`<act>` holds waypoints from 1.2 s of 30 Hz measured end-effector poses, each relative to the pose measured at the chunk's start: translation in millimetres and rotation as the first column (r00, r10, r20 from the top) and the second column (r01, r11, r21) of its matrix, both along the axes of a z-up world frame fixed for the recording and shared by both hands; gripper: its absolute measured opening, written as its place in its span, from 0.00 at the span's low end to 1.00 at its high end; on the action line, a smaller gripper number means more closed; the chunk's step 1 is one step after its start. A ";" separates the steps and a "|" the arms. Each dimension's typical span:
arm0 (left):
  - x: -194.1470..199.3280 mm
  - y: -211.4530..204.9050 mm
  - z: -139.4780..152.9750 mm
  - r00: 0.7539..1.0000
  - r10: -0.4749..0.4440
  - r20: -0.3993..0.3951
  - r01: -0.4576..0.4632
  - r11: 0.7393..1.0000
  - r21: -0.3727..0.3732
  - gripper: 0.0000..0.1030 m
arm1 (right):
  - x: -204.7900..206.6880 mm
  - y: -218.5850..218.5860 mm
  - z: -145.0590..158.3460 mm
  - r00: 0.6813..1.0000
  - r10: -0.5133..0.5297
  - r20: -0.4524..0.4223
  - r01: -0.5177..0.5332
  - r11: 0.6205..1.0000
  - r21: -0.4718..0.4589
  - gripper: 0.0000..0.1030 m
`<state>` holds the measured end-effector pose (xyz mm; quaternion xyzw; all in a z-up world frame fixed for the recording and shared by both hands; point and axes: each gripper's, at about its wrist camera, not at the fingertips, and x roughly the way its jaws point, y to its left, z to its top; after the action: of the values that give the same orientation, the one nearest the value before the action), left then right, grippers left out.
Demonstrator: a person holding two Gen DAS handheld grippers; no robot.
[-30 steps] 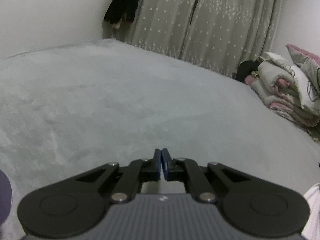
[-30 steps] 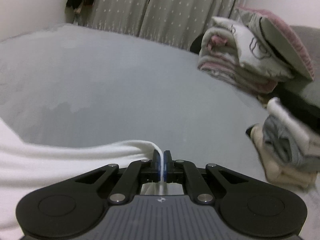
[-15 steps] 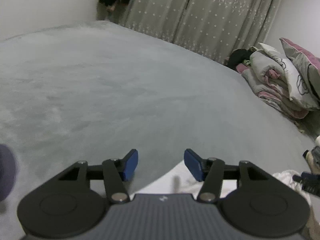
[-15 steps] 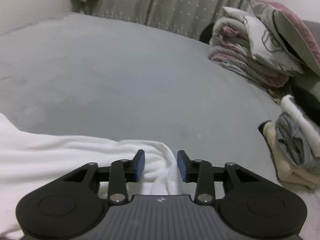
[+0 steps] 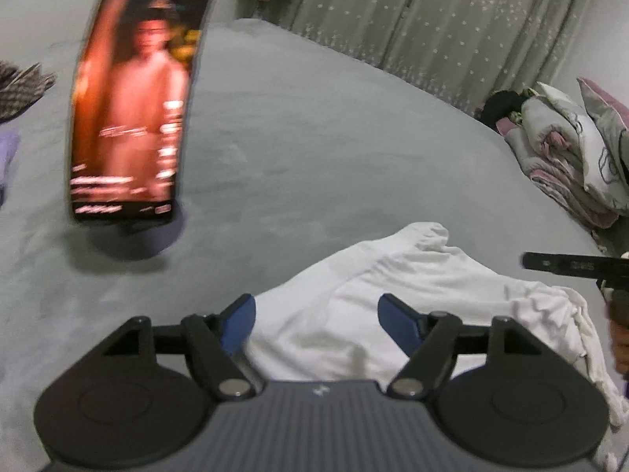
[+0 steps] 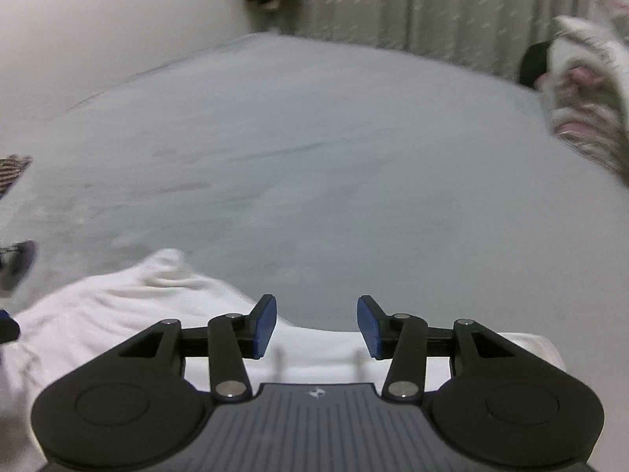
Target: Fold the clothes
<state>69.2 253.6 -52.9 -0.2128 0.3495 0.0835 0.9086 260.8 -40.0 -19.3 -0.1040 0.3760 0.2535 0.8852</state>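
Both jaws had parted: we let go of the white garment (image 5: 397, 299), and left gripper (image 5: 316, 320) and right gripper (image 6: 316, 324) stood wide apart, empty. It lay rumpled at the bed's (image 5: 314, 149) near edge; farther off, a phone (image 5: 133, 98) had come into view

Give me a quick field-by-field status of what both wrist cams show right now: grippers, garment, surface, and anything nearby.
left gripper: open, jaws spread above the garment, nothing held
right gripper: open, nothing held, over the garment's edge
white garment: rumpled, lying loose on the bed, not yet folded flat
grey bed cover: bears everything
phone: upright on a dark stand, screen lit, left of the garment
bundled bedding: piled at the right edge
curtain: closed, behind the bed
image quality: right wrist view motion-blurred
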 end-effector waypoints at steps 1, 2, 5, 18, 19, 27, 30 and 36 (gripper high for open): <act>-3.8 4.7 0.0 1.000 0.004 -0.008 -0.004 1.000 -0.019 0.70 | -0.4 8.4 -2.2 1.000 0.015 -0.012 -0.015 1.000 0.006 0.44; -7.6 9.5 -1.1 1.000 0.005 -0.018 -0.006 0.999 -0.044 0.70 | 0.1 16.5 -4.6 0.999 0.029 -0.022 -0.029 1.000 0.010 0.44; -16.0 24.2 -9.2 0.999 0.002 -0.055 -0.010 0.990 -0.143 0.70 | 6.2 37.3 -11.8 0.996 0.065 -0.059 -0.063 0.997 0.036 0.44; -1.9 72.9 -57.1 0.987 0.116 -0.107 -0.156 0.810 -0.565 0.48 | 51.3 75.0 -35.0 0.937 0.112 -0.332 -0.023 0.965 0.260 0.45; 0.0 74.4 -59.8 0.985 0.129 -0.113 -0.171 0.799 -0.577 0.43 | 56.2 76.8 -37.1 0.924 0.111 -0.365 -0.011 0.964 0.266 0.45; 5.9 68.0 -75.6 0.972 0.209 -0.112 -0.235 0.796 -0.557 0.08 | 66.1 90.8 -34.8 0.919 0.099 -0.381 0.009 0.962 0.272 0.12; 2.2 58.0 -64.8 0.970 0.238 -0.053 -0.233 0.843 -0.484 0.08 | 60.0 94.0 -28.7 0.945 0.134 -0.300 -0.027 0.942 0.334 0.11; -4.6 37.7 -42.3 0.958 0.279 0.070 -0.243 0.916 -0.321 0.08 | 50.7 108.3 -15.2 0.971 0.196 -0.140 -0.123 0.903 0.412 0.10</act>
<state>64.6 291.3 -95.2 -0.4013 0.2742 0.1361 0.8633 311.5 68.3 -34.5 0.0721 0.3837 0.4050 0.8268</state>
